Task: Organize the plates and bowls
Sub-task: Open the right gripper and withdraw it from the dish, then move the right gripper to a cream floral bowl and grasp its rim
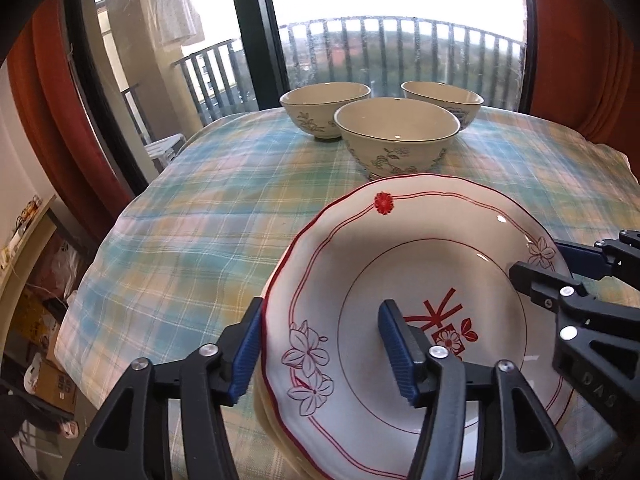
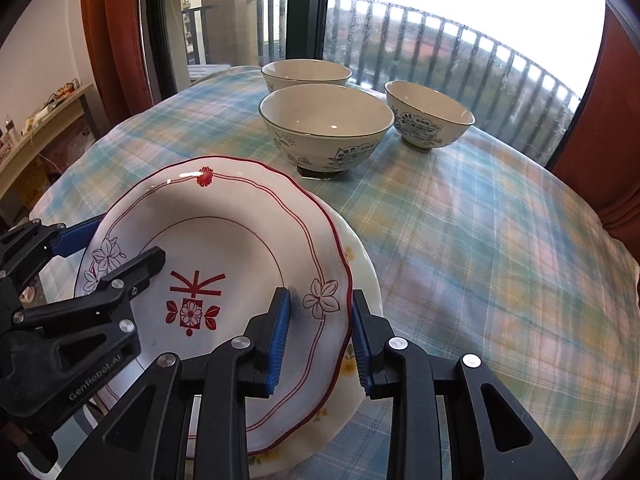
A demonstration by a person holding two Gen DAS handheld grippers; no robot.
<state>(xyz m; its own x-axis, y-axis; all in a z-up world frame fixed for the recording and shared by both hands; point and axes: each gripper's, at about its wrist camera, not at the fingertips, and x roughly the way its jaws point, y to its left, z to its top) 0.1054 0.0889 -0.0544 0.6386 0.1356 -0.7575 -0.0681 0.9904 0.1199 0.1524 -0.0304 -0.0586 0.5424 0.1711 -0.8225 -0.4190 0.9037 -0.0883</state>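
Tablecloth (image 1: pixel 224 208), a blue, yellow and pink plaid, covers the whole table and is my landmark for everything else. Behind its far edge stand the window frame (image 1: pixel 256 32) and the balcony railing (image 1: pixel 384 52), with rust-red curtains (image 2: pixel 116 36) hanging at both sides.

On the near part of the tablecloth lies a cream plate with small yellow flowers (image 2: pixel 360 280), and on top of it sits the red-rimmed plate (image 1: pixel 416 280), white with a red emblem at its centre and outlined blossoms on its rim. The red-rimmed plate looks tilted, its far edge raised, with its right side overlapping the cream one.

Toward the far middle of the tablecloth stand three bowls close together: the nearest bowl (image 2: pixel 326 124) just beyond the plates, the left bowl (image 2: pixel 306 74) behind it, and the right bowl (image 2: pixel 430 114) beside it, apart from both.

My left gripper (image 1: pixel 320 344) straddles the left rim of the red-rimmed plate, one blue pad outside the edge and one over the well, jaws spread and not visibly pressing. My right gripper (image 2: pixel 320 340) straddles the right rim the same way, jaws apart, the outer pad close against the edge; I cannot tell whether it touches.
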